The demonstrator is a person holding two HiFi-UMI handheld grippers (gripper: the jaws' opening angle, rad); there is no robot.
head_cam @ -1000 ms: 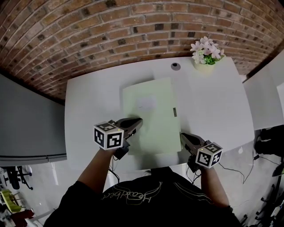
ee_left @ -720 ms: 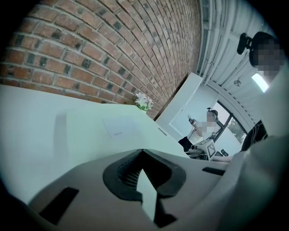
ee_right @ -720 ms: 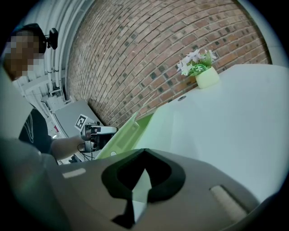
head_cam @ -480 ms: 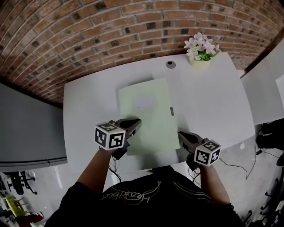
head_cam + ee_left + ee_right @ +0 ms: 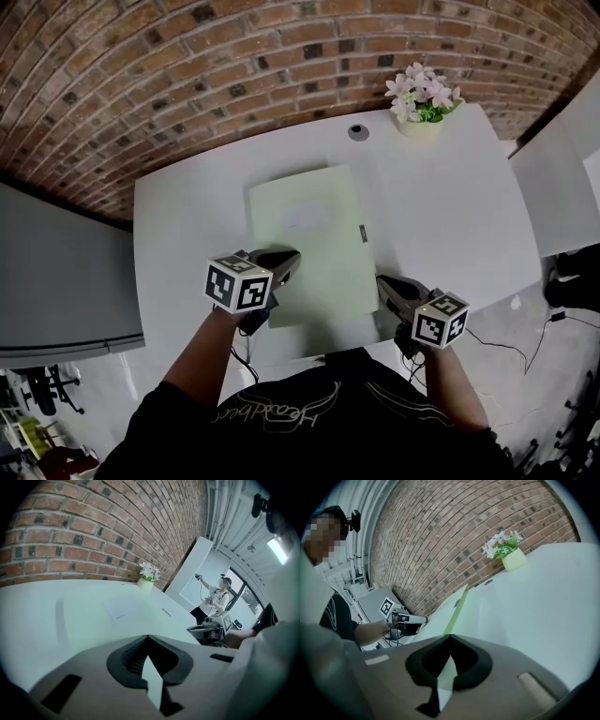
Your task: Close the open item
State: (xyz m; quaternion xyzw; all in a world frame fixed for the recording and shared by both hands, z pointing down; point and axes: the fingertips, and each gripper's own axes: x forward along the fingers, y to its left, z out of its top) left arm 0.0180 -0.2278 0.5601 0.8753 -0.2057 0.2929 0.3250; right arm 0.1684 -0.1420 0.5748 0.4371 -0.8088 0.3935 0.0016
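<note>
The pale green folder [image 5: 319, 258] lies flat on the white tabletop [image 5: 450, 206]; the print on its white label [image 5: 307, 217] is too faint to read. The left hand-held gripper [image 5: 284, 260] and the right hand-held gripper [image 5: 385, 285] flank its near edge, jaws together, seemingly empty.

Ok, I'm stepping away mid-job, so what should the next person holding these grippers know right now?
Left gripper: jaws together, empty, at the near left corner of the green folder.
Right gripper: jaws together, empty, at the folder's near right corner.
The folder lies flat on the white table, cover down; it looks closed.
Left to do: probably only check that it is fully shut.
</note>
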